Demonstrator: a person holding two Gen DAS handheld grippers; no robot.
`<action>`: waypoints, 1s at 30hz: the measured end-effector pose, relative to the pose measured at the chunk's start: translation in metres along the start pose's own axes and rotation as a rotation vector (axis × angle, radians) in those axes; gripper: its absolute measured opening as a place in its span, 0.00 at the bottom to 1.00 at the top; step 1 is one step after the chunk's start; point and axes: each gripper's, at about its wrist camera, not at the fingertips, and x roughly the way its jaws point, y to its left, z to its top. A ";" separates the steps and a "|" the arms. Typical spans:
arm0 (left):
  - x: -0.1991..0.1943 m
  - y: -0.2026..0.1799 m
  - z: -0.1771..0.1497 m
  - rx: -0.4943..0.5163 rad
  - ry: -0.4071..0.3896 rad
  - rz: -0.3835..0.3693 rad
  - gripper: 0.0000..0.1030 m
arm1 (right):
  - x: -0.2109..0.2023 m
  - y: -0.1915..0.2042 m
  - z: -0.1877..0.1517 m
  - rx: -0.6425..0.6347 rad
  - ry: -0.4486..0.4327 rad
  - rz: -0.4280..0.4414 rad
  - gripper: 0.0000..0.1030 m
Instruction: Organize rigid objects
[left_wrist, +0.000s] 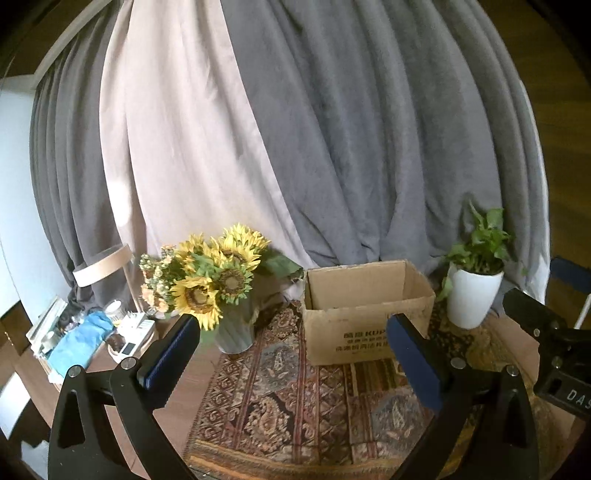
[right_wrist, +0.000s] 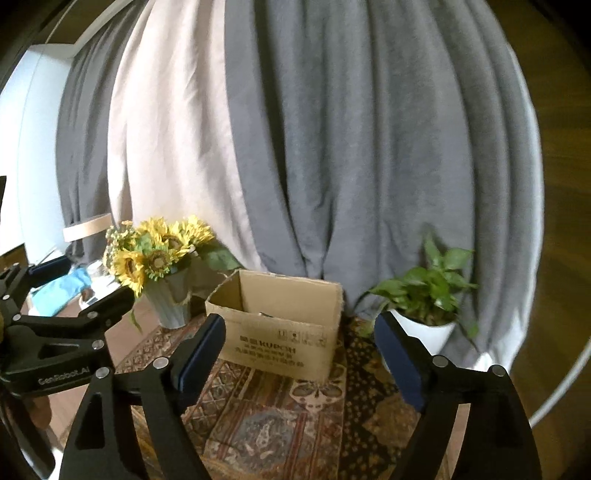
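Observation:
An open cardboard box (left_wrist: 364, 310) stands on a patterned rug (left_wrist: 295, 406) on the table; it also shows in the right wrist view (right_wrist: 284, 328), with something dark barely visible inside. My left gripper (left_wrist: 293, 328) is open and empty, held above the rug in front of the box. My right gripper (right_wrist: 299, 332) is open and empty, also in front of the box. The right gripper's body shows at the right edge of the left wrist view (left_wrist: 546, 339), and the left gripper shows at the left of the right wrist view (right_wrist: 79, 291).
A vase of sunflowers (left_wrist: 221, 288) stands left of the box, and a white potted plant (left_wrist: 474, 295) stands right of it. Grey and beige curtains (left_wrist: 295, 147) hang behind. A cluttered side surface with blue cloth (left_wrist: 81, 339) lies far left.

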 end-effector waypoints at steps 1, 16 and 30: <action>-0.008 0.004 -0.003 0.003 -0.004 -0.008 1.00 | -0.008 0.004 -0.002 0.006 0.000 -0.017 0.82; -0.102 0.028 -0.036 0.018 -0.027 -0.097 1.00 | -0.116 0.045 -0.030 0.062 -0.023 -0.136 0.84; -0.169 0.023 -0.054 0.007 -0.068 -0.106 1.00 | -0.184 0.051 -0.045 0.062 -0.039 -0.139 0.85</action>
